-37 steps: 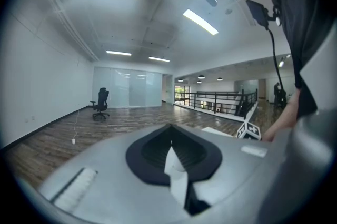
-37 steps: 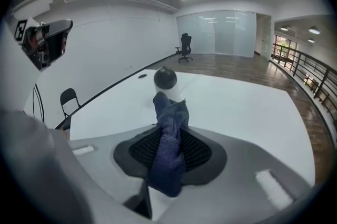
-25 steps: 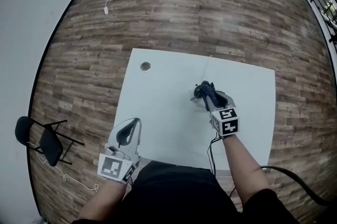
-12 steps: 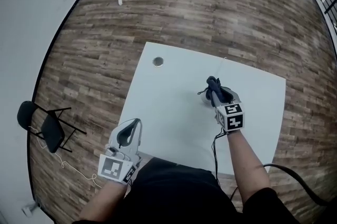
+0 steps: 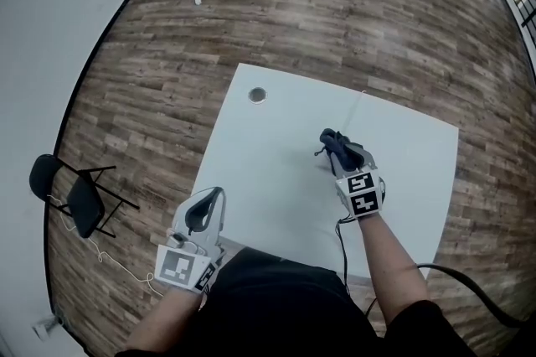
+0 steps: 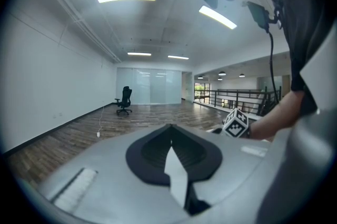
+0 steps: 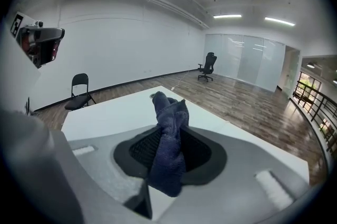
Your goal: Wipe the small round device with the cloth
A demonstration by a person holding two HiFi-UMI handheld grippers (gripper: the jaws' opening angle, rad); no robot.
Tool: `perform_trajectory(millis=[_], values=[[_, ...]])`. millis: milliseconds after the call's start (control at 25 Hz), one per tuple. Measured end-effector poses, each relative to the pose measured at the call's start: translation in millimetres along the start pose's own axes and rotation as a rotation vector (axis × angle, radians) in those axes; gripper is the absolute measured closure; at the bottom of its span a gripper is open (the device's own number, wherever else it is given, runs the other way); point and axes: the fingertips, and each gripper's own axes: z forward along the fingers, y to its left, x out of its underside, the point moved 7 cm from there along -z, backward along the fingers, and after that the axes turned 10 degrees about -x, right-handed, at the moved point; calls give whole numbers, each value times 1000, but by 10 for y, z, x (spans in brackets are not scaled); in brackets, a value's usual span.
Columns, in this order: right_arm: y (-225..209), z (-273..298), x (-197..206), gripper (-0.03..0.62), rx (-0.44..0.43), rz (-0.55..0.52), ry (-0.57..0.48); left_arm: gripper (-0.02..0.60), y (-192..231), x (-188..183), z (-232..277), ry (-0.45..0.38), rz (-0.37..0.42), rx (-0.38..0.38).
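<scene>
Head view: the right gripper (image 5: 341, 154) is clenched on a dark blue cloth (image 5: 334, 143), bunched over the middle of the white table (image 5: 251, 154). The small round device (image 5: 322, 155) peeks out just under the cloth, mostly covered. The left gripper (image 5: 215, 197), jaws together on nothing, hovers at the table's near left edge.

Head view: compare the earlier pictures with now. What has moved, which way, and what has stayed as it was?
The right gripper, shut on the dark blue cloth, has slid slightly left and nearer across the white table. Nothing was taken hold of or let go. The left gripper stayed at the table's near left edge, shut and empty.
</scene>
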Motion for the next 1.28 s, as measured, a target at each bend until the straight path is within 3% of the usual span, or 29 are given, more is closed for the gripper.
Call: perform_trajectory(millis=[280,560,680,840,1000,1280], values=[[94,64,150,487,-58,38,32,575,-70,-39,-4,-4,9,16],[205,191,520,487,-106,137,91,575,11,-22,-91,6,6,-24],[291,70,300,487,-89,54,15,575,13,-21,-123,-1,0,-28],[111,-103,-73,487,0,-37,-92,575,-12,-29,-112,-7,-1,-28],[-149,-111,-71,487,31,22,-95,575,-28,-36,-133,-8,1,-38],[-304,-16,123,487,13,135,-96,575,-17,18,-186,17,5,-51]])
